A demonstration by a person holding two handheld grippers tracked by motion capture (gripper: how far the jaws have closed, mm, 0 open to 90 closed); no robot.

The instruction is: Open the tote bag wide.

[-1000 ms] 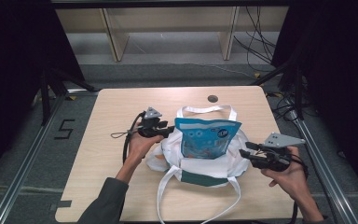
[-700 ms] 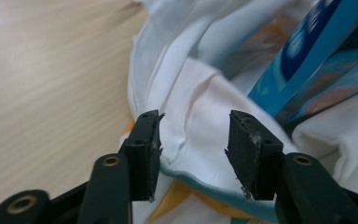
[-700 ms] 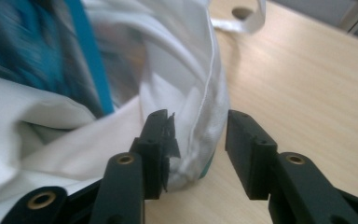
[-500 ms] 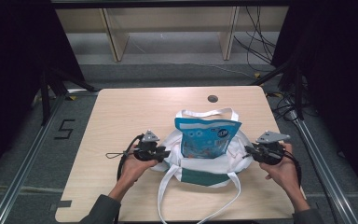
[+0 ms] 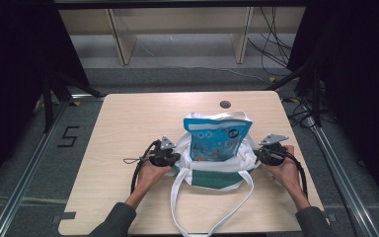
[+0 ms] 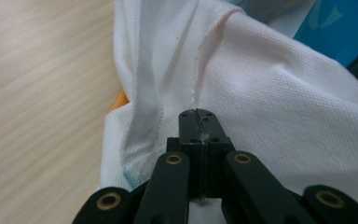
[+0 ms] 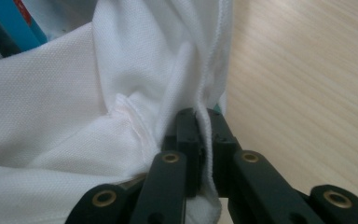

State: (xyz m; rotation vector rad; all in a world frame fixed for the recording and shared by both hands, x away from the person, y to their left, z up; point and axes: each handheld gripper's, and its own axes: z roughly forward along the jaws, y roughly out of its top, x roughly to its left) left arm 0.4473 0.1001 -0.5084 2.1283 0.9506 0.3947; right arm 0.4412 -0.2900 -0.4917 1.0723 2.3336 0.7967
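A white tote bag (image 5: 212, 174) with a green base sits at the table's middle front, and a blue snack packet (image 5: 218, 138) stands upright in it. My left gripper (image 5: 171, 158) is at the bag's left rim, shut, with the white cloth (image 6: 270, 88) at its tips (image 6: 199, 117). At the right rim, my right gripper (image 5: 263, 156) is shut on the bag's stitched edge (image 7: 204, 116), which runs between its jaws. Something orange (image 6: 119, 100) peeks out by the bag's cloth in the left gripper view.
The bag's long white straps (image 5: 212, 218) loop toward the front edge of the wooden table (image 5: 128, 123). A dark round hole (image 5: 225, 104) is set in the table behind the bag. Metal rails and cables run along both sides on the floor.
The left gripper came down and nearer to the bag's left rim. The right gripper moved inward to the right rim. The packet now stands more upright.
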